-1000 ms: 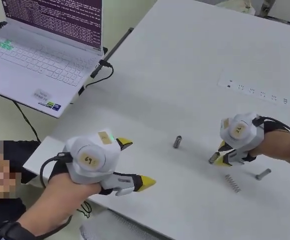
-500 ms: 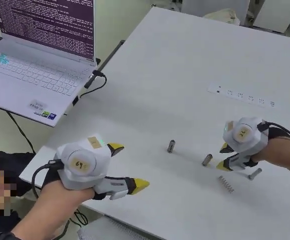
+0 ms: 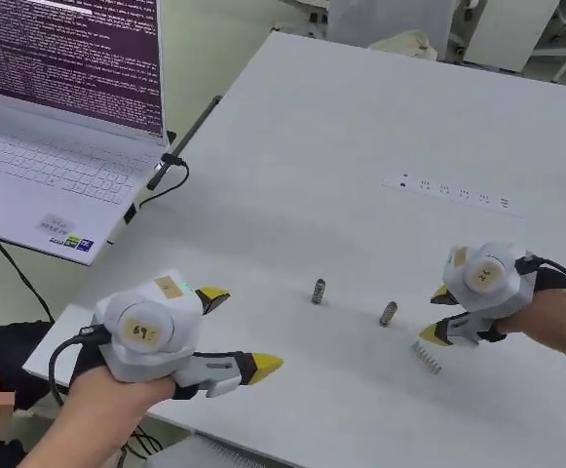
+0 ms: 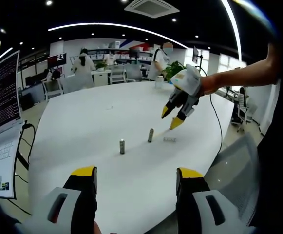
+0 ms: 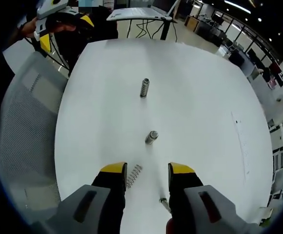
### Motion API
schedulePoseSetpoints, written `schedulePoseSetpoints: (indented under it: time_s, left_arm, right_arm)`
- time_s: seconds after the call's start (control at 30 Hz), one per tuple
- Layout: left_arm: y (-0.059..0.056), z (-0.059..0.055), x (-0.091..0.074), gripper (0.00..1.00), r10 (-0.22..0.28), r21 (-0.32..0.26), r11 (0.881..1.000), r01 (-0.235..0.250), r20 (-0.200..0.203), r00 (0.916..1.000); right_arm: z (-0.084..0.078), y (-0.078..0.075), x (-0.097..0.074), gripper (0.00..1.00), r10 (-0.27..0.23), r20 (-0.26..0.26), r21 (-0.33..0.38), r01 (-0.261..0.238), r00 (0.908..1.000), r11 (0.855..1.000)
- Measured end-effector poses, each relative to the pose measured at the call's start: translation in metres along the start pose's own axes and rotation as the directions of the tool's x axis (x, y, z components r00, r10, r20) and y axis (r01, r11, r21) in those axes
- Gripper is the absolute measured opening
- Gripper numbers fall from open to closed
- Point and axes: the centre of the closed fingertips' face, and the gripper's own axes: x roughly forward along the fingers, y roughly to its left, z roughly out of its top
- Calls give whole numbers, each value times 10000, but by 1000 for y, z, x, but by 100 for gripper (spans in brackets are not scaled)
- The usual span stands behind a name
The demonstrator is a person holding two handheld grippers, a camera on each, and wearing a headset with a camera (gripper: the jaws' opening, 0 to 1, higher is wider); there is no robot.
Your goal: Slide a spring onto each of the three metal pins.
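Two short metal pins stand upright mid-table, each with a spring on it: one (image 3: 319,291) (image 4: 122,146) (image 5: 144,87) to the left, the other (image 3: 388,313) (image 4: 151,135) (image 5: 151,137) nearer my right gripper. A loose spring (image 3: 425,357) (image 4: 170,139) (image 5: 134,174) lies flat just below the right gripper (image 3: 436,313) (image 5: 147,169), which is open and holds nothing. A bare pin (image 5: 163,204) lies on the table between its jaws. My left gripper (image 3: 241,329) (image 4: 137,173) hovers open at the table's near edge, well short of the pins.
An open laptop (image 3: 58,127) sits off the left side on a lower surface, its cable (image 3: 175,161) along the white table's edge (image 3: 214,107). A power strip (image 3: 453,190) lies farther back. A mesh chair (image 5: 29,131) stands by the near edge.
The right gripper's tips were beside the second spring-bearing pin; it has drawn back and that pin stands alone. The head camera has shifted. The left gripper stays open.
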Motion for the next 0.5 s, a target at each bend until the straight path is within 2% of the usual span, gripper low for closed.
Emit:
schedulePoseSetpoints:
  time_s: [0.1,0.33,0.43,0.5]
  left_arm:
    - [0,0,0,62,-14,32,10000,14,0,10000]
    - [0,2,0,62,-39,81,10000,39,-7,10000]
    - [1,2,1,62,-47,105,9999,48,-31,10000]
    - [1,3,2,62,-62,124,9999,62,-50,10000]
  right_arm:
    - [-7,3,-3,32,-86,57,310,84,9999,9995]
    - [-18,11,-10,34,-363,543,1425,282,9979,9894]
    - [-21,15,-14,35,-474,805,1930,311,9956,9807]
    - [-25,15,-17,35,-677,996,2426,418,9927,9692]
